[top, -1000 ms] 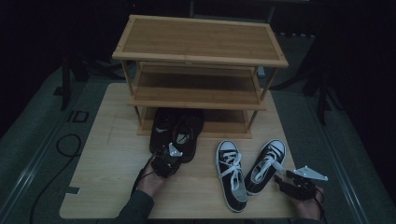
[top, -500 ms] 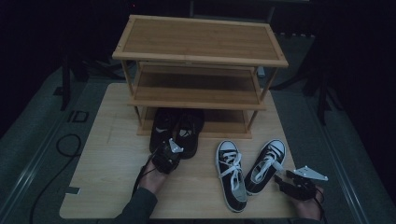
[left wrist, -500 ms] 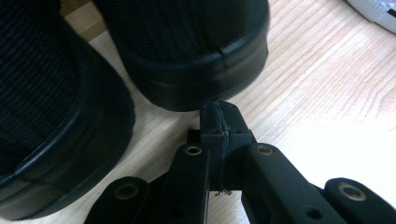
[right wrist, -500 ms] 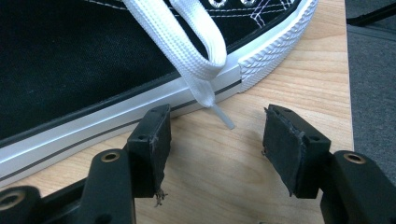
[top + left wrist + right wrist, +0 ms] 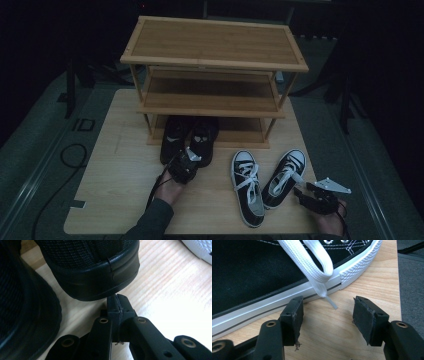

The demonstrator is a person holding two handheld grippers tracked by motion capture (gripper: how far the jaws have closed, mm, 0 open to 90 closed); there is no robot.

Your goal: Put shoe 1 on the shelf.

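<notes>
In the high view, a three-tier light wooden shoe rack (image 5: 214,75) is seen standing at the far side of the pale wooden counter (image 5: 115,170). A pair of plain black shoes (image 5: 189,137) is placed just in front of the rack, toes tucked under its lowest shelf. The left tongs (image 5: 186,161) are held at the heel of the pair's right-hand shoe. To the right of the black pair, nearer the front edge than the rack, a pair of black canvas sneakers with white laces and white soles (image 5: 265,182) is laid out, toes pointing toward the rack. The right tongs (image 5: 300,192) are held just beside the heel of the right-hand sneaker.

In the left gripper view, the left tongs (image 5: 117,305) are seen pressed together with nothing between them, their tips just at the rounded rubber heel of a black shoe (image 5: 95,272); actual contact cannot be told.

In the right gripper view, the right tongs (image 5: 327,315) are seen spread, empty, over bare counter. The sneaker's white sole (image 5: 287,300) lies just beyond them, and a white lace end (image 5: 322,287) hangs down between the jaws' line and the sole.
</notes>
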